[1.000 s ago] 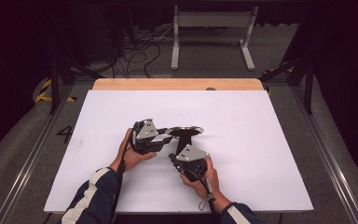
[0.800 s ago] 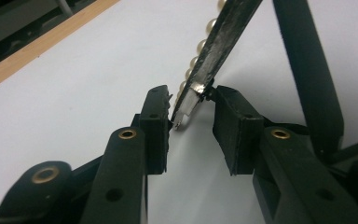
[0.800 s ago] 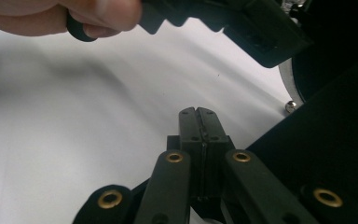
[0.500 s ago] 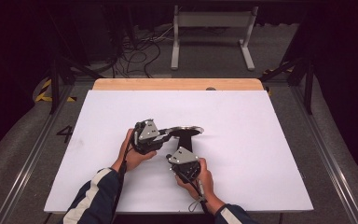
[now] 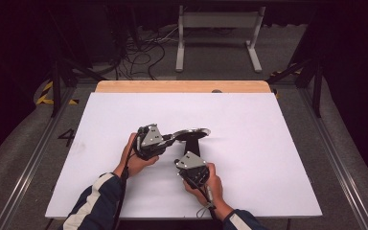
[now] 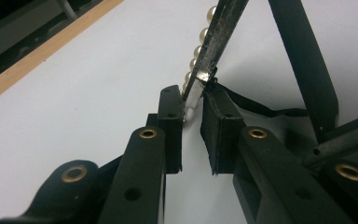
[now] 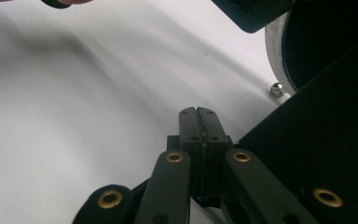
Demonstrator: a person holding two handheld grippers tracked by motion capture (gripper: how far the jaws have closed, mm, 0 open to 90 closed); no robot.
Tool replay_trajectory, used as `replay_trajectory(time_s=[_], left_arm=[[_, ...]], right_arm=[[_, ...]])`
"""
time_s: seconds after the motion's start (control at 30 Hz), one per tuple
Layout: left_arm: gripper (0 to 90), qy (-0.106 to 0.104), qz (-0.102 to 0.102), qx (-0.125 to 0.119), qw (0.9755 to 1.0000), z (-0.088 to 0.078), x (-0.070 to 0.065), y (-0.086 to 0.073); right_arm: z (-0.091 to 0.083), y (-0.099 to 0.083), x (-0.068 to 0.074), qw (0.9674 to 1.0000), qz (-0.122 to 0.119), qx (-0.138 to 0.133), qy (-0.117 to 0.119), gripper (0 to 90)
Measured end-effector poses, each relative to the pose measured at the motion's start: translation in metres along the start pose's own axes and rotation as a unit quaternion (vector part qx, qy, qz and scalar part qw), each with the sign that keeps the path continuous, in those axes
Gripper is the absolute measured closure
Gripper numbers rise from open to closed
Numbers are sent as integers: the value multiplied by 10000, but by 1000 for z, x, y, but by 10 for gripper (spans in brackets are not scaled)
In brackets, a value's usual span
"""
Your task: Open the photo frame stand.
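Surface: white table (image 5: 268, 143), wooden edge behind.
Mirror: round mirror (image 5: 191, 133) near table centre, pearl-edged rim.
Left gripper (image 6: 193, 100): jaws just closing, pinching the rim.
Right gripper (image 7: 198, 112): fully closed, holding nothing, beside black stand (image 7: 326, 140).

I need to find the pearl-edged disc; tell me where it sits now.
In the high view the pearl-edged disc lies near the middle of the white table, its rim between the left tongs, with the right tongs just below it.

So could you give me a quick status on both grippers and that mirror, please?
Left gripper closing on pearl-edged mirror rim. Right gripper shut, empty, beside black stand. Nothing in the way.
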State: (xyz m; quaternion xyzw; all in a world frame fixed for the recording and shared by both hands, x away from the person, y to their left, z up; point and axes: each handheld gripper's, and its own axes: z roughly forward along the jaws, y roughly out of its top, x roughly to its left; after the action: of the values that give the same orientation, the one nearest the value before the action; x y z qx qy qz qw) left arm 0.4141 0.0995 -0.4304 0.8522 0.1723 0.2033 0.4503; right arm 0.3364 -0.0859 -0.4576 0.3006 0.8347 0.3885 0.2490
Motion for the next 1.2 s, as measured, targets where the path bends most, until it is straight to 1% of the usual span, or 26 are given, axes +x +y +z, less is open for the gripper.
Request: replay_trajectory(time_s=[0.07, 0.1, 0.17, 0.2, 0.33, 0.43, 0.47, 0.5, 0.53, 0.6, 0.7, 0.77, 0.9, 0.97, 1.0, 1.03, 1.07, 1.13, 1.17, 1.2], left_arm=[[786, 10, 11, 7, 10000, 0, -1, 0], [787, 16, 34, 18, 10000, 0, -1, 0], [790, 39, 87, 52, 9999, -1, -2, 1], [792, 61, 115, 70, 9999, -1, -3, 1], [796, 79, 130, 69, 9999, -1, -4, 2], [804, 38, 187, 78, 9998, -2, -5, 2], [880, 39, 184, 51, 9998, -3, -4, 2], [879, -12, 164, 34, 9999, -3, -4, 2], [880, -13, 176, 35, 9998, -4, -5, 2], [881, -10, 192, 42, 9998, -4, -5, 2], [881, -32, 199, 42, 9998, -4, -6, 2], [882, -44, 224, 45, 9997, -3, -8, 3], [878, -130, 202, 20, 9997, -2, -9, 4], [866, -165, 176, -1, 9997, -2, -9, 3], [853, -172, 168, -15, 9997, -1, -9, 3], [853, -196, 139, -20, 9997, 0, -10, 3], [796, -204, 102, -25, 9997, 2, -10, 1], [747, -244, 90, -30, 9997, 3, -10, 0], [747, -275, 90, -17, 9996, 4, -10, -1], [716, -241, 90, 3, 9997, 6, -11, -1]], right_arm=[[-1, -1, -1, 10000, 60, 13, 51, 900], [-1, -1, -2, 10000, 23, 39, 64, 900], [-2, -1, -3, 9999, 75, 42, 89, 900], [-2, -2, -4, 9999, 59, 56, 94, 900], [-2, -1, -3, 10000, 14, 63, 43, 900], [-2, -1, -4, 9999, 101, 70, 17, 900], [-2, -1, -5, 9999, 119, 87, -25, 900], [-2, -1, -6, 9998, 168, 98, -68, 900], [-2, -2, -8, 9997, 200, 102, -65, 900], [-3, -3, -9, 9997, 225, 90, -11, 900], [-5, -5, -10, 9997, 207, 122, 3, 900], [-6, -6, -12, 9996, 256, 122, 22, 900], [-9, -8, -15, 9994, 304, 132, 34, 900], [-10, -9, -16, 9994, 306, 140, 43, 900], [-11, -10, -18, 9992, 377, 144, 79, 900], [-11, -10, -18, 9992, 377, 144, 79, 900], [-11, -10, -19, 9990, 399, 140, 106, 900], [-11, -10, -19, 9991, 394, 140, 107, 900], [-11, -10, -19, 9991, 394, 140, 107, 900], [-11, -10, -19, 9991, 396, 137, 109, 900]])
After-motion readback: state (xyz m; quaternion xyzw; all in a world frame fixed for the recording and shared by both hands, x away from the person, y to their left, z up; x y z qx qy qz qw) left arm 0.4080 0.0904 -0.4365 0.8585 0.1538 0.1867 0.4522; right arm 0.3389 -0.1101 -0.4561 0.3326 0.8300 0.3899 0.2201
